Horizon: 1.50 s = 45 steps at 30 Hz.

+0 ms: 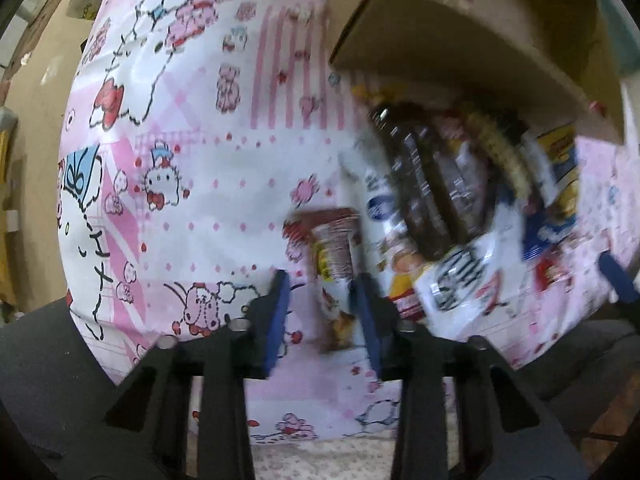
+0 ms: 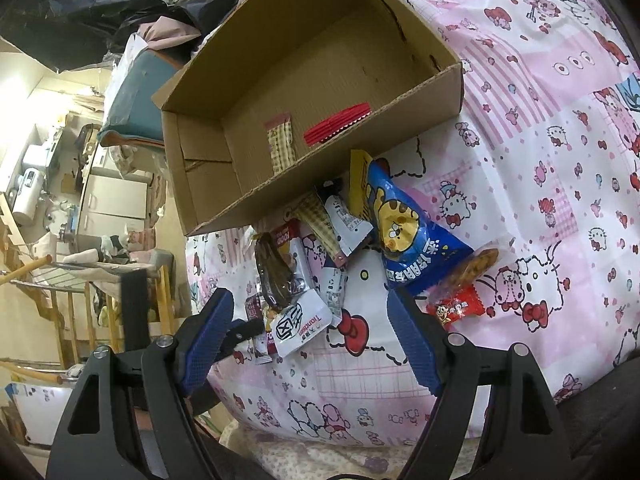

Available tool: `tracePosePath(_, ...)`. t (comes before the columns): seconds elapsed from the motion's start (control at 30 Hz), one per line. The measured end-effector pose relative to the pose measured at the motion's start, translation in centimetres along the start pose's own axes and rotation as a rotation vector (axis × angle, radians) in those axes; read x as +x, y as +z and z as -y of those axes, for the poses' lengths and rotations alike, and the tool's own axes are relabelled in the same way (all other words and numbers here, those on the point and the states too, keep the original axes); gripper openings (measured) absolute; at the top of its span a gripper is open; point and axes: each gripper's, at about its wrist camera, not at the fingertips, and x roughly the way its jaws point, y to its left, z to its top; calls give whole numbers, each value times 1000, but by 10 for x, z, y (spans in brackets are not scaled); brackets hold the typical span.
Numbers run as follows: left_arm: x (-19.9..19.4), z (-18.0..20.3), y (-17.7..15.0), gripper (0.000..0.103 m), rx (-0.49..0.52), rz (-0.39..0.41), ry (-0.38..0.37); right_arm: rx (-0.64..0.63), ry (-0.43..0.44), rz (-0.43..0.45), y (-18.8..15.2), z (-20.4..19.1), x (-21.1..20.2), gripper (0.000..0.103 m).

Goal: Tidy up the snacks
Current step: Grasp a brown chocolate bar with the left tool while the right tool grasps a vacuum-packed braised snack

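Observation:
My left gripper (image 1: 322,280) points down at the cartoon-print bedsheet (image 1: 192,184), its jaws narrow around a slim brown-and-white snack packet (image 1: 336,256). The right pad is at the packet's edge; cloth shows between the left pad and the packet. The view is blurred. A pile of snacks (image 1: 460,200) lies just right of it, under the cardboard box (image 1: 460,40). My right gripper (image 2: 309,298) stands open over the pile, holding nothing. Below it lie a white packet (image 2: 298,322), a dark brown packet (image 2: 274,272), a blue tiger bag (image 2: 404,236) and a small red packet (image 2: 454,306). The box (image 2: 420,96) holds a red packet (image 2: 338,122) and a checked packet (image 2: 280,142).
The bed's edge (image 2: 208,360) falls away at the left. Beyond it are a wooden rail (image 2: 24,276), white cabinets (image 2: 112,200) and a black bag (image 2: 80,12). A teal case (image 2: 136,96) leans behind the box. Open sheet (image 2: 560,160) lies right of the pile.

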Motion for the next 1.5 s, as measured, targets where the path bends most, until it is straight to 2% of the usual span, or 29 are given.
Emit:
tracePosePath(0.13,7,1,-5,13,5,2,43,12,2,5,1,2,-2,82)
tracePosePath(0.3,-9,3,-4,13,1,45,39,20,6,5,2,4,-1,82)
tracePosePath(0.37,-22,-1,-7,13,-20,77,14,18,8,-1,2,4,-1,82)
tracePosePath(0.43,-37,-5,-9,13,-39,121,-6,6,22,-28,1,2,4,82)
tracePosePath(0.53,-51,-14,-11,13,-78,163,-26,-65,34,-116,2,-15,27,82)
tracePosePath(0.67,-61,-27,-12,13,-127,193,-38,-264,-49,-219,1,-52,68,83)
tracePosePath(0.73,-63,-33,-14,13,-137,209,-20,-355,-101,-234,-2,-67,85,83)
tracePosePath(0.87,-66,-37,-2,13,-162,211,-12,-460,-183,-286,-10,-85,122,84)
tracePosePath(1.1,-63,-46,1,13,-172,211,14,-530,-305,-332,-21,-89,162,84)
tracePosePath(1.37,-57,-39,3,13,-169,201,28,-509,-339,-288,-14,-93,174,83)
tracePosePath(1.43,-56,-40,4,13,-170,202,33,-538,-355,-282,-16,-96,173,72)
tracePosePath(1.5,-56,-40,4,13,-177,201,35,-549,-361,-274,-20,-96,171,68)
